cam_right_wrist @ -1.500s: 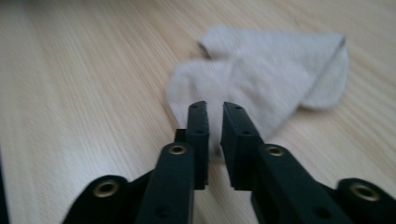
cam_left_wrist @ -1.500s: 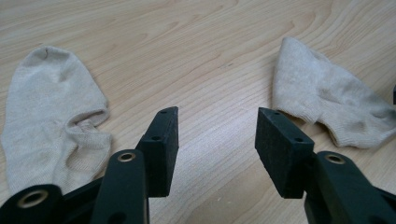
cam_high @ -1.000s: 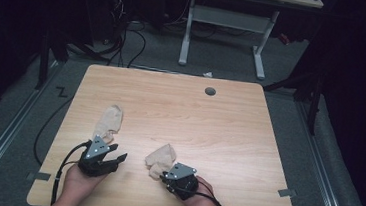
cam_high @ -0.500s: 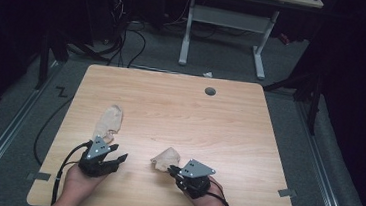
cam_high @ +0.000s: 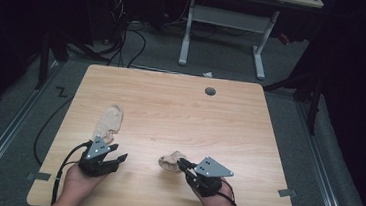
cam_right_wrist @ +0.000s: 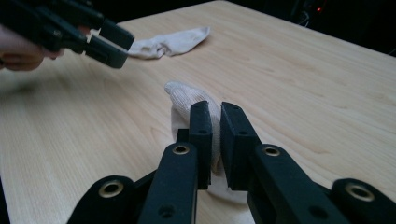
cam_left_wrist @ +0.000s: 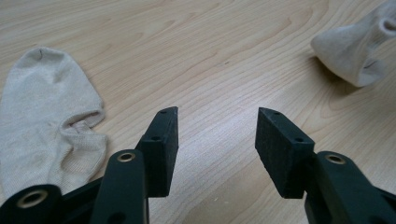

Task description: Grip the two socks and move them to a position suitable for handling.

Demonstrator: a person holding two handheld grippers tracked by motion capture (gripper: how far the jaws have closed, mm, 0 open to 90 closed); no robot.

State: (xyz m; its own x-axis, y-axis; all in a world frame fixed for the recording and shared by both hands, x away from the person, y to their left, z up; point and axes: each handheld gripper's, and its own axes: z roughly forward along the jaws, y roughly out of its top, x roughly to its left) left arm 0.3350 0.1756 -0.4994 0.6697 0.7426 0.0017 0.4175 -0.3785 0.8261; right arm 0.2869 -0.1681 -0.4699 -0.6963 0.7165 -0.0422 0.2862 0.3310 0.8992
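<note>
We see the right gripper [cam_high: 184, 164] has swung rightward, jaws pinched on the bunched sock [cam_high: 170, 161] (near edge), while the left gripper [cam_high: 117, 156] gapes empty beside the flat sock [cam_high: 108, 121].

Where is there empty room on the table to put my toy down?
The whole far half of the table, beyond the flat sock and around the small round hole, is bare. Crowded: the near edge, with both grippers and the bunched sock.
</note>
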